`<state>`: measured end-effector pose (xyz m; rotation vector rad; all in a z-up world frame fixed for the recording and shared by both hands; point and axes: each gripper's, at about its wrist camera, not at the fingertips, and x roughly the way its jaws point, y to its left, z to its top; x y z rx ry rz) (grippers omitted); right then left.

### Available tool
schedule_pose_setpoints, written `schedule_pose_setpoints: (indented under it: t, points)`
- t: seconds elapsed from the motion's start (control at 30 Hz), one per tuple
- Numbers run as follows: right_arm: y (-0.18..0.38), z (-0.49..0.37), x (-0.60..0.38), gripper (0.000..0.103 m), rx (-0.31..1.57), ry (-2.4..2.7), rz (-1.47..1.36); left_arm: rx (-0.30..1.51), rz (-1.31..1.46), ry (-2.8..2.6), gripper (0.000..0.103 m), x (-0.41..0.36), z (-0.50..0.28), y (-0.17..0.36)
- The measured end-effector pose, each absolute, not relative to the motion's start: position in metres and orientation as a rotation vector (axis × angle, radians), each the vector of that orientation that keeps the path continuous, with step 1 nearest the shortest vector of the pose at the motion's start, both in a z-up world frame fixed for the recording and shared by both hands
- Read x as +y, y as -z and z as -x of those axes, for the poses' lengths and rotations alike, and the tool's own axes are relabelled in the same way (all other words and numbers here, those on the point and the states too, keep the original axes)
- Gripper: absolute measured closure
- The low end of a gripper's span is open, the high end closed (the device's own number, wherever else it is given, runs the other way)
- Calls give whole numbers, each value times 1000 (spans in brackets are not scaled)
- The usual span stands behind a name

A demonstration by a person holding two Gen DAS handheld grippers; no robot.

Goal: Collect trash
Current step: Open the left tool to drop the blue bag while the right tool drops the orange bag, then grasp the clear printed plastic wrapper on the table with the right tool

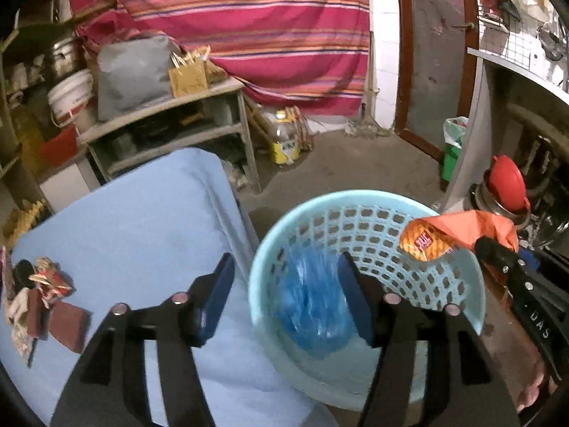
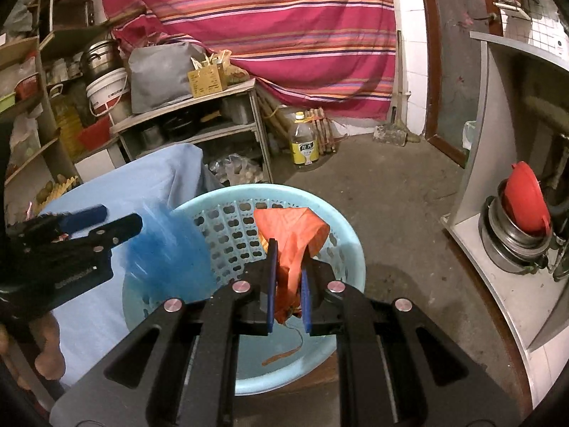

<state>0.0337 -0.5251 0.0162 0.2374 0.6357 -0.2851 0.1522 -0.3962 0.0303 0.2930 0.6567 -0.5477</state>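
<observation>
A light blue perforated basket stands on the floor beside a table under a blue cloth. My left gripper is open above the basket's left rim; a blurred blue plastic bag drops between its fingers into the basket. My right gripper is shut on an orange snack wrapper and holds it over the basket. In the left wrist view the wrapper hangs over the basket's right rim. More wrappers and scraps lie on the cloth at the left.
A grey shelf unit with a box and bag stands behind the table. An oil bottle stands on the floor under a striped curtain. A counter with metal pots and a red lid is at the right. A green bin stands by the door.
</observation>
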Motion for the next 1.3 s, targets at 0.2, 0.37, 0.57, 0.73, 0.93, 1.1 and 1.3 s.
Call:
schedule_pose_setpoints:
  t: [0.2,0.37,0.57,0.73,0.93,1.1,1.3]
  points:
    - [-13,-43,-519,89,662,281,-225,652,-298,497,34,-378,-158,-38]
    - [-9,-54,-512,64,673,271,-230,641,-280,475,27,-362,-160,-46]
    - [-1,-61,-505,55,695,266,-228,644,-257,458,26,-344,-164,-51]
    - [-2,-61,-496,44,699,277,-219,652,-228,454,26,-328,-167,-53]
    - [-15,-61,-470,26,669,287,-201,637,-215,443,23,-294,-168,-59]
    - [-27,-64,-426,5,628,260,-191,622,-193,408,16,-239,-171,-69]
    - [-37,-80,-358,4,608,187,-166,603,-172,346,13,-157,-173,-77]
